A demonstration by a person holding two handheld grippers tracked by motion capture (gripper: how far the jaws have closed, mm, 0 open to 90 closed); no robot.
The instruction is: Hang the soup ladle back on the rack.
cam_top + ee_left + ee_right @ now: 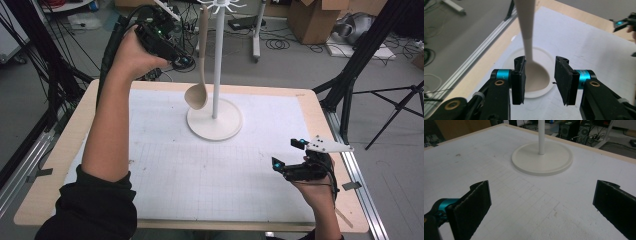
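A beige ladle (197, 95) hangs upright beside the pole of a white hook stand (216, 75), with its bowl just above the stand's round base (222, 127). My left gripper (184, 60) is held high, left of the ladle's handle, and is open. In the left gripper view the ladle (537, 76) shows beyond the gap of the left gripper (540, 80), its handle rising past the left jaw without being clamped. My right gripper (287, 154) is open and holds nothing, low over the mat at the right. The right gripper (541, 207) faces the stand's base (542, 157).
A white gridded mat (200, 170) covers most of the wooden table (60, 150). Black tripod legs (350, 75) stand off the right edge. Cables and cardboard boxes (315, 20) lie on the floor beyond the table's far edge.
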